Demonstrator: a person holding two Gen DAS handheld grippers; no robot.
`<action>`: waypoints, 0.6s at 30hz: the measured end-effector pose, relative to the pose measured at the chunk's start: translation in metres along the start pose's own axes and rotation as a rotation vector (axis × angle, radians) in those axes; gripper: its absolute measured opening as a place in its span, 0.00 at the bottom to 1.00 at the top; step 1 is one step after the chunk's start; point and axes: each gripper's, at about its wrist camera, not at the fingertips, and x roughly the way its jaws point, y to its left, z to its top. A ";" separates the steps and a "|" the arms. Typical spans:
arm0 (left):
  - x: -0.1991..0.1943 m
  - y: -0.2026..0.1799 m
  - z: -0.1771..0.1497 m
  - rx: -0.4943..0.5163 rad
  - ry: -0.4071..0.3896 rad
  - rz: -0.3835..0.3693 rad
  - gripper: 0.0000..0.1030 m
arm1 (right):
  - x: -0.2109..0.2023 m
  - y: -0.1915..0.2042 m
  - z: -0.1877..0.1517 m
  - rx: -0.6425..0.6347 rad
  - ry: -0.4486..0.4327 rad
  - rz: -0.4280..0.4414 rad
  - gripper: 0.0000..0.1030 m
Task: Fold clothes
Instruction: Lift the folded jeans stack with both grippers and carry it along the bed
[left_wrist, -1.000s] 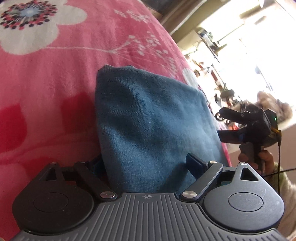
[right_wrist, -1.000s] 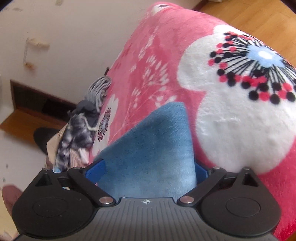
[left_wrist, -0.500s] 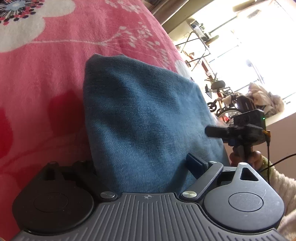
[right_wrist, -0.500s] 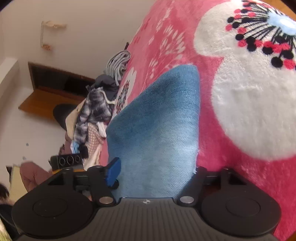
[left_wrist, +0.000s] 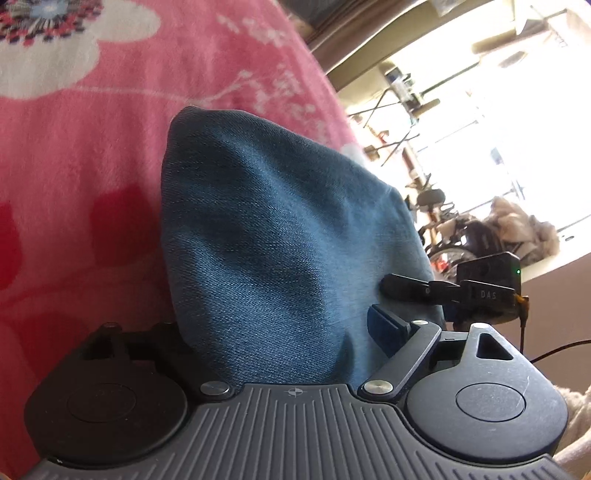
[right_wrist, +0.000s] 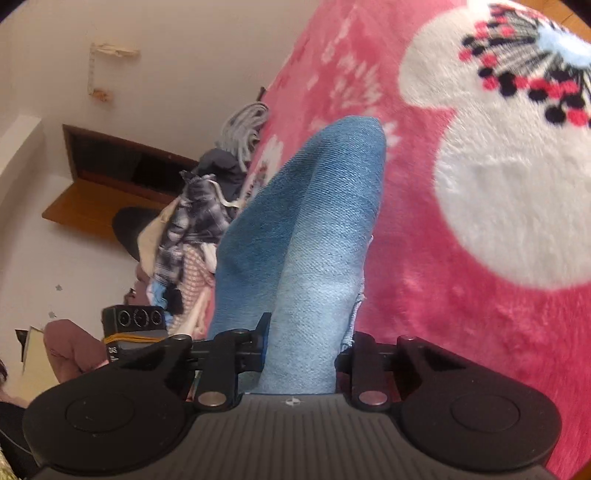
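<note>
Pink fleece blanket with white flowers covers the bed that serves as the folding surface. At left, the left tongs stand wide apart, with folded blue denim lying between the fingers, apparently so the fold sits flat. The right tongs show at the denim's far edge. In their own view, the right tongs are clamped on the denim, likely to hold it. A clothes heap waits at the bed's far edge.
</note>
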 end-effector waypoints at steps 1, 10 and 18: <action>-0.004 -0.004 -0.001 0.007 -0.008 -0.004 0.80 | -0.001 0.007 0.000 -0.012 -0.008 -0.002 0.25; -0.052 -0.046 -0.004 0.085 -0.102 -0.076 0.76 | -0.028 0.094 -0.002 -0.129 -0.077 -0.089 0.25; -0.085 -0.067 -0.003 0.112 -0.138 -0.110 0.75 | -0.040 0.134 -0.025 -0.120 -0.140 -0.128 0.25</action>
